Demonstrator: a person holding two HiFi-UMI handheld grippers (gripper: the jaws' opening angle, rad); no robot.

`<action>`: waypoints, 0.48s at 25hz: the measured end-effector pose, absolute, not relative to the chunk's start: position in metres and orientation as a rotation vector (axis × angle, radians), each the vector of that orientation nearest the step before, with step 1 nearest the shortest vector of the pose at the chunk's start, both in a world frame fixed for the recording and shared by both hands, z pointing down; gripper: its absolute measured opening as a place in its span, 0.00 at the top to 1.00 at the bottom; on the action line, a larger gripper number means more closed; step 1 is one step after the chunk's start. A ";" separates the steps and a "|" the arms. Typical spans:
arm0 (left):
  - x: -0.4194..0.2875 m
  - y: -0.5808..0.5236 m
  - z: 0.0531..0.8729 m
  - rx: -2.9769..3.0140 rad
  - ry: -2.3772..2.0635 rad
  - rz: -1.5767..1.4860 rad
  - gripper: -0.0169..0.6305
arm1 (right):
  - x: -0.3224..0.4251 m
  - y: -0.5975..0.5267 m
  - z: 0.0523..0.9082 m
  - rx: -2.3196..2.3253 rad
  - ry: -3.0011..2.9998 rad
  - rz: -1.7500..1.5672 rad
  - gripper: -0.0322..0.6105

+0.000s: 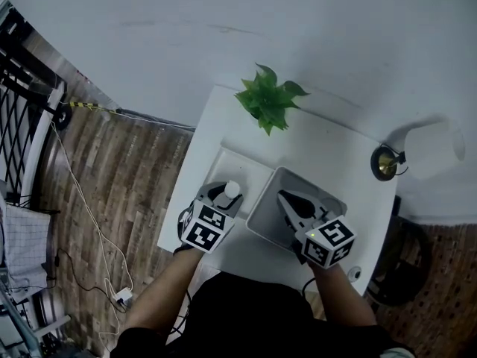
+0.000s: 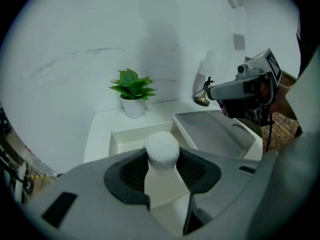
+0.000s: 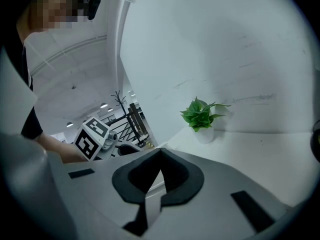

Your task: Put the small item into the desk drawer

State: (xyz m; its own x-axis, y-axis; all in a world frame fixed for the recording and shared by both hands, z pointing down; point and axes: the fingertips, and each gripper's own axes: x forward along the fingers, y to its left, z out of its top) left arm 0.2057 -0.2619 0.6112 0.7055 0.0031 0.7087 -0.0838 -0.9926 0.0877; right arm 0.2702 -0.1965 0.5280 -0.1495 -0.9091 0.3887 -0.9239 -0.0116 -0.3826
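Note:
A small white round-topped item [image 1: 232, 189] [image 2: 162, 150] is clamped between the jaws of my left gripper [image 1: 226, 194] [image 2: 163, 160]. It hangs just above the near edge of a shallow open white compartment [image 1: 237, 164] [image 2: 131, 138] on the left half of the white desk [image 1: 328, 144]. To its right lies a grey drawer-like tray [image 1: 262, 209] [image 2: 212, 130]. My right gripper [image 1: 289, 198] [image 3: 160, 156] hovers over that tray, jaws shut and empty. In the left gripper view the right gripper [image 2: 246, 86] shows at the right.
A potted green plant [image 1: 268, 99] [image 2: 132, 91] [image 3: 202, 115] stands at the desk's back edge by the white wall. A brass desk lamp [image 1: 387, 162] [image 2: 202, 100] sits at the back right. Wooden floor with cables [image 1: 89, 215] lies left of the desk.

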 end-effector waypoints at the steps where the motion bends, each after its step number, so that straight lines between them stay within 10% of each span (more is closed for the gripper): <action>1: 0.209 -0.261 0.616 2.790 -0.064 1.166 0.70 | 0.273 -0.196 0.529 2.033 -2.186 0.890 0.95; 12: 0.236 -0.250 0.644 2.770 0.013 1.310 0.70 | 0.298 -0.188 0.535 2.060 -2.158 0.909 0.95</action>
